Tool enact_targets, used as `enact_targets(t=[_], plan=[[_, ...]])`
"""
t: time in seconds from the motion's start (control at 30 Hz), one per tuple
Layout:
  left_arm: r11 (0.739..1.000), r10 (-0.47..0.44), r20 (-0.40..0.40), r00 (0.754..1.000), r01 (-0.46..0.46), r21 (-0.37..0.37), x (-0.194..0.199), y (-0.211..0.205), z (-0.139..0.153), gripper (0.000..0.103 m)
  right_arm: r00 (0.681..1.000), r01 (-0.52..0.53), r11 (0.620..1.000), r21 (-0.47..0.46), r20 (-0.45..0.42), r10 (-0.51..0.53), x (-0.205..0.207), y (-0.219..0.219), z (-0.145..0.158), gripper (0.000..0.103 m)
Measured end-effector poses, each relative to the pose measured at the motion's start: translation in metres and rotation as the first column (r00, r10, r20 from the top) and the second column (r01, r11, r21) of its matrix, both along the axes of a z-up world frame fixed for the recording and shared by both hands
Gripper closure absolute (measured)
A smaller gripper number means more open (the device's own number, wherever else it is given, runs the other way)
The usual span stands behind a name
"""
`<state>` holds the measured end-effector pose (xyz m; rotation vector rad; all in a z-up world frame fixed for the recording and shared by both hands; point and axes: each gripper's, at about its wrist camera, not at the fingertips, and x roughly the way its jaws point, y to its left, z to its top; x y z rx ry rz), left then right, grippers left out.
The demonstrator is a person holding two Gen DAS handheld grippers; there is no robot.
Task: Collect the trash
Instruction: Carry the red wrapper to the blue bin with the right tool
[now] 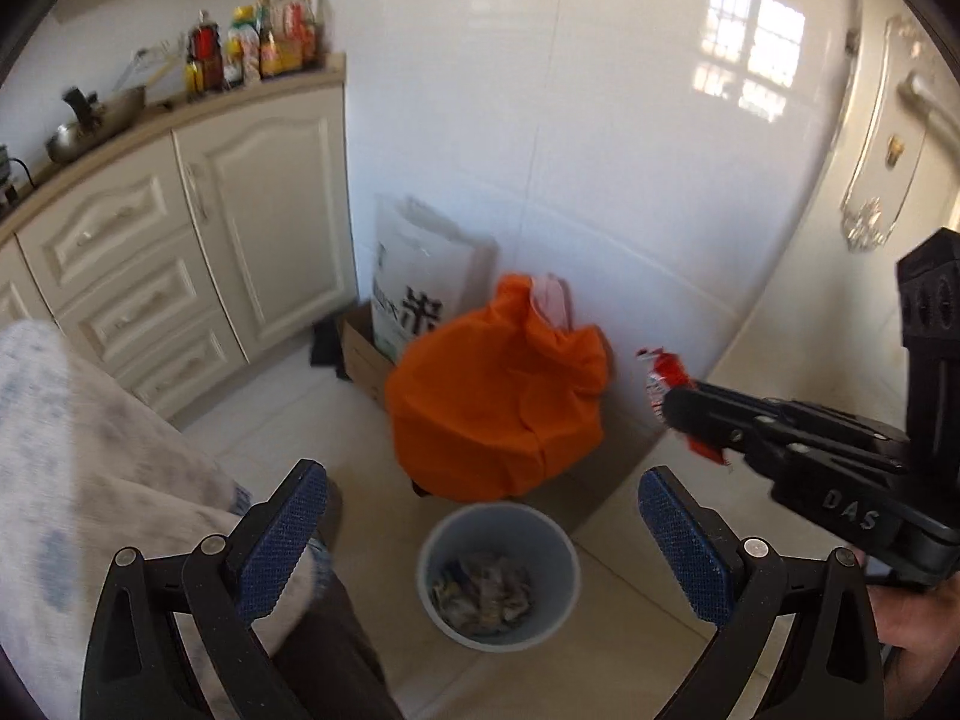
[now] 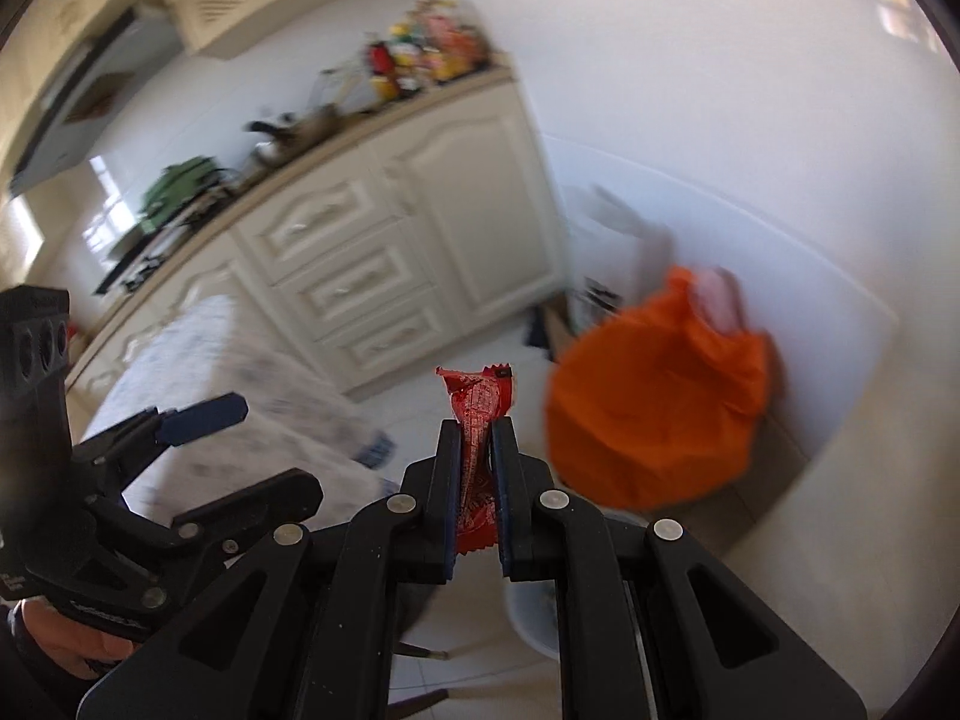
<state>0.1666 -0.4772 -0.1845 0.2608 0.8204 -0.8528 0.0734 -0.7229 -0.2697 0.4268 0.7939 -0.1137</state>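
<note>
A small red snack wrapper (image 2: 477, 414) is pinched between the pads of my right gripper (image 2: 477, 429), which is shut on it. In the left wrist view that wrapper (image 1: 663, 375) sticks out of the right gripper (image 1: 681, 405), up and to the right of a grey-blue waste bin (image 1: 555, 531) on the floor. The bin holds crumpled rubbish. My left gripper (image 1: 483, 495) is open with nothing between its blue pads, and the bin shows below and between them. In the right wrist view only part of the bin's rim (image 2: 531, 630) shows behind the fingers.
A bulging orange bag (image 1: 495, 393) sits against the white tiled wall just behind the bin, with a white paper sack (image 1: 420, 276) and a cardboard box (image 1: 360, 351) beside it. Cream cabinets (image 1: 180, 252) with bottles on top stand left. A pale cloth-covered surface (image 1: 90, 450) fills the lower left.
</note>
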Motion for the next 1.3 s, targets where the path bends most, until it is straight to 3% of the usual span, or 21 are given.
enact_targets(t=[0.17,0.37,0.53,0.67,0.83,0.97,1.07,1.1,1.2,1.3], plan=[[0.997,-0.012,-0.075,0.997,0.018,0.077,0.016,-0.046,-0.064,0.001,0.992,0.090,0.996,0.011,-0.091,-0.088,-0.018,-0.035,-0.049,0.094],[0.977,0.056,-0.186,0.981,-0.015,0.211,0.061,-0.099,-0.167,0.002,0.972,0.130,0.989,0.065,-0.205,-0.114,-0.014,-0.050,-0.130,0.094],[0.944,0.164,-0.269,0.949,-0.072,0.321,0.090,-0.123,-0.258,0.006,0.956,0.139,0.983,0.121,-0.277,-0.101,-0.004,-0.050,-0.202,0.094],[0.913,0.207,-0.316,0.926,-0.067,0.403,0.108,-0.142,-0.326,0.009,0.940,0.155,0.974,0.163,-0.329,-0.095,0.003,-0.048,-0.254,0.094],[0.861,0.263,-0.358,0.896,-0.051,0.506,0.128,-0.164,-0.390,0.013,0.916,0.186,0.959,0.211,-0.392,-0.092,0.006,-0.045,-0.309,0.094],[0.827,0.340,-0.391,0.855,-0.073,0.558,0.141,-0.169,-0.438,0.017,0.896,0.200,0.954,0.223,-0.435,-0.086,0.008,-0.044,-0.341,0.094],[0.811,0.392,-0.458,0.798,-0.064,0.581,0.146,-0.172,-0.475,0.026,0.880,0.213,0.953,0.216,-0.466,-0.091,0.009,-0.046,-0.360,0.094],[0.811,0.411,-0.489,0.769,-0.063,0.582,0.147,-0.173,-0.488,0.036,0.875,0.221,0.950,0.221,-0.475,-0.093,0.009,-0.047,-0.366,0.094],[0.797,0.450,-0.535,0.715,-0.051,0.602,0.149,-0.169,-0.517,0.065,0.864,0.226,0.949,0.219,-0.494,-0.092,0.010,-0.048,-0.380,0.094],[0.775,0.476,-0.519,0.710,-0.060,0.629,0.153,-0.168,-0.526,0.084,0.853,0.221,0.951,0.218,-0.515,-0.080,0.012,-0.045,-0.392,0.094]])
